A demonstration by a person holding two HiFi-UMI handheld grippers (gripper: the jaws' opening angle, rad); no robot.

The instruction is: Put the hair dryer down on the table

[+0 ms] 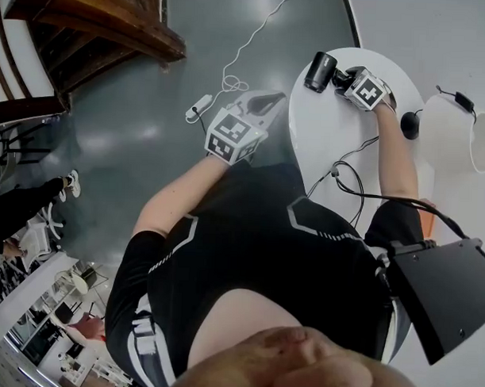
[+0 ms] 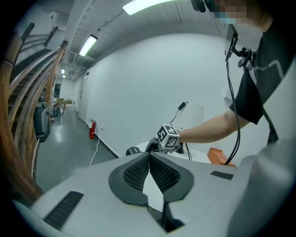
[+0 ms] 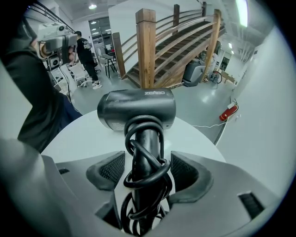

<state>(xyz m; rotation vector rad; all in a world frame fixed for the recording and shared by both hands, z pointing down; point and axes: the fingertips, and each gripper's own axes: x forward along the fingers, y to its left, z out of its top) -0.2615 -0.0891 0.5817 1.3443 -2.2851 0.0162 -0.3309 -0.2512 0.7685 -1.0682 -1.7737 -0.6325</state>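
Observation:
A black hair dryer (image 3: 136, 109) lies on the round white table (image 3: 83, 134), its barrel crosswise and its cord wound around the handle. My right gripper (image 3: 145, 164) straddles that handle; both pads stand a little off it, so the gripper is open. In the head view the dryer (image 1: 320, 71) rests at the far end of the table (image 1: 324, 128), with the right gripper (image 1: 342, 79) just behind it. My left gripper (image 1: 261, 102) hangs over the floor left of the table. Its pads (image 2: 159, 173) meet at the tips with nothing between them.
A white cylindrical lamp shade (image 1: 451, 136) and a small black round object (image 1: 409, 125) stand at the right of the table. Black cables (image 1: 350, 181) trail across it. A black box (image 1: 449, 295) sits nearer me. A wooden staircase (image 1: 97, 25) rises beyond a power strip (image 1: 199, 108) on the floor.

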